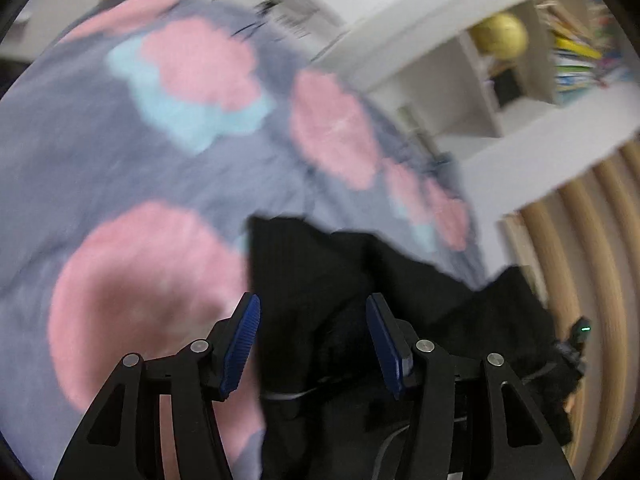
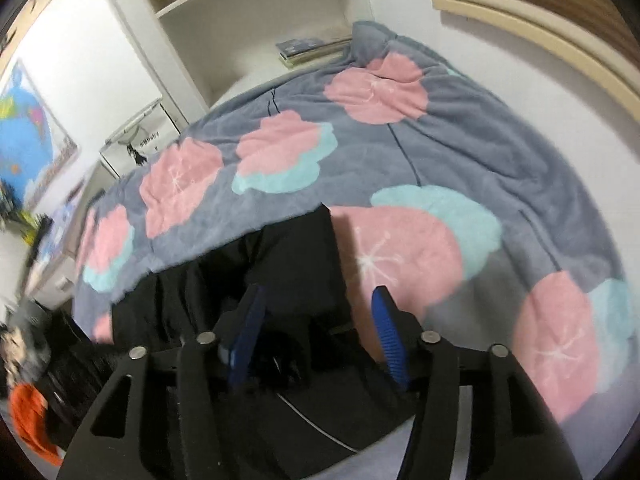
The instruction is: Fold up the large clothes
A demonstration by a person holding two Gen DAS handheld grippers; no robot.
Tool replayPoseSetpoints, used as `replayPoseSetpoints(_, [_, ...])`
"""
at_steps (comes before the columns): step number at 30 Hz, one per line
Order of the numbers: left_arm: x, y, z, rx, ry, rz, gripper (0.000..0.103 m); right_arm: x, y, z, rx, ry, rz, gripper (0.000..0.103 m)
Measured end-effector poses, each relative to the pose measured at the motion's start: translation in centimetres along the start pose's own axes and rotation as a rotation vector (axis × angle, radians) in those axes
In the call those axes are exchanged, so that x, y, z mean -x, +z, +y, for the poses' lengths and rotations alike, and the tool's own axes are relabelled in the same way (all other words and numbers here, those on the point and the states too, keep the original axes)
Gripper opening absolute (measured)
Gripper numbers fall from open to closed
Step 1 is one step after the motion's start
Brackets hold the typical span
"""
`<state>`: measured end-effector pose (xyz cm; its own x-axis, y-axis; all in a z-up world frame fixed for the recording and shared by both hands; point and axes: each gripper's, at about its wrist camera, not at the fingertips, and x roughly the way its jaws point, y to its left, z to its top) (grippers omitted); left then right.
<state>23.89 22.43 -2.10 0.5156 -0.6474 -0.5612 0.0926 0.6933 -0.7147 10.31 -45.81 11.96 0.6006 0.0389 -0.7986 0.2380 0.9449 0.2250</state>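
Note:
A black garment point(image 1: 312, 264) lies crumpled on a bed covered by a grey blanket point(image 1: 80, 152) with pink and teal flowers. In the left wrist view, which is blurred, my left gripper point(image 1: 313, 298) hovers over the garment's left edge, open, its blue pads apart and pinching nothing. In the right wrist view the black garment point(image 2: 288, 256) spreads from the middle toward the bed's near left edge. My right gripper point(image 2: 319, 290) stands open above its right border, with only cloth beneath the gap. The garment's near part is hidden by the gripper bodies.
White shelves point(image 1: 500, 92) with a yellow ball point(image 1: 502, 36) and books stand beyond the bed. A wooden slatted wall point(image 1: 592, 240) is on the right. In the right wrist view, books point(image 2: 308, 50) lie on a shelf by the bed's head, and an orange item point(image 2: 30, 416) sits at lower left.

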Motion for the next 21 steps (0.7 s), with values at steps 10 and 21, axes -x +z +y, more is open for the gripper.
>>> replayPoseSetpoints(10, [3.0,-1.3,-4.0,-0.168,-0.173,0.002,0.076,5.4,-6.2,1.1,0.034,-0.035,-0.027,0.063])
replayPoseSetpoints(21, [1.4,-1.9,-5.2,-0.194,-0.218,0.014,0.079,3.8,-8.2,1.9,0.307,-0.03,-0.074,0.086])
